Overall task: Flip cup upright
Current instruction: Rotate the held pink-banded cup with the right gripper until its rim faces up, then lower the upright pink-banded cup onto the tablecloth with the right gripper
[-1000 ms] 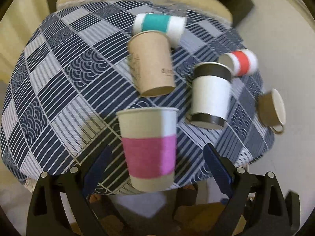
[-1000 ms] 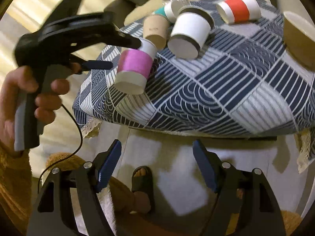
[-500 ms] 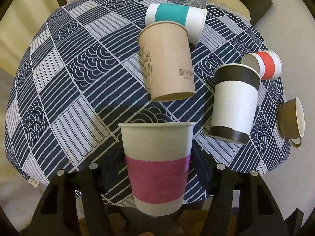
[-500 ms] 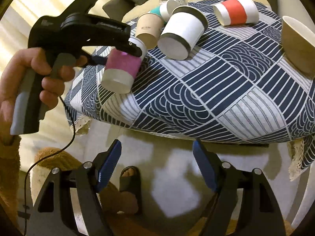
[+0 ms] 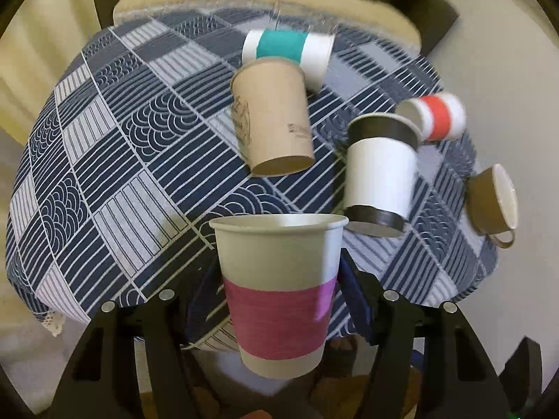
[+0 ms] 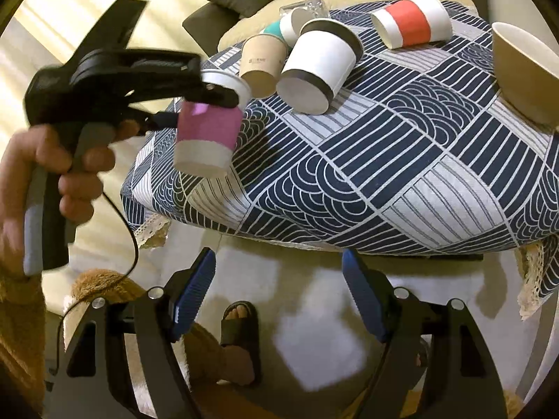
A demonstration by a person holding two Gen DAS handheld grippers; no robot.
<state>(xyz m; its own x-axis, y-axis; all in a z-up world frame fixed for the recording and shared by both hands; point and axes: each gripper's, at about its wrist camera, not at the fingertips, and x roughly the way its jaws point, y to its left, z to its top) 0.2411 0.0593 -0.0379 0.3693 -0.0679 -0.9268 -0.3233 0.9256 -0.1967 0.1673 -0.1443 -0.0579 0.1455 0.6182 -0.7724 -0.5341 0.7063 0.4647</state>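
Note:
My left gripper [image 5: 279, 279] is shut on a white paper cup with a pink band [image 5: 279, 296]. It holds the cup upright, mouth up, in the air above the near edge of the patterned tablecloth [image 5: 104, 160]. The right wrist view shows the same cup [image 6: 209, 132] clamped in the left gripper's fingers, off the cloth at the table's left corner. My right gripper [image 6: 279, 293] is open and empty, low in front of the table over the floor.
Several cups lie on the cloth: a brown one [image 5: 272, 122], a teal-banded one [image 5: 290, 52], a black-and-white one [image 5: 380, 171], a red-banded one [image 5: 436, 118] and a brown mug [image 5: 492, 202] at the right edge. A sandalled foot [image 6: 241, 331] is below.
The left gripper closed on the pink-banded cup, which was free between its open fingers a second ago. The cup now hangs lifted off the cloth. The right gripper has barely moved.

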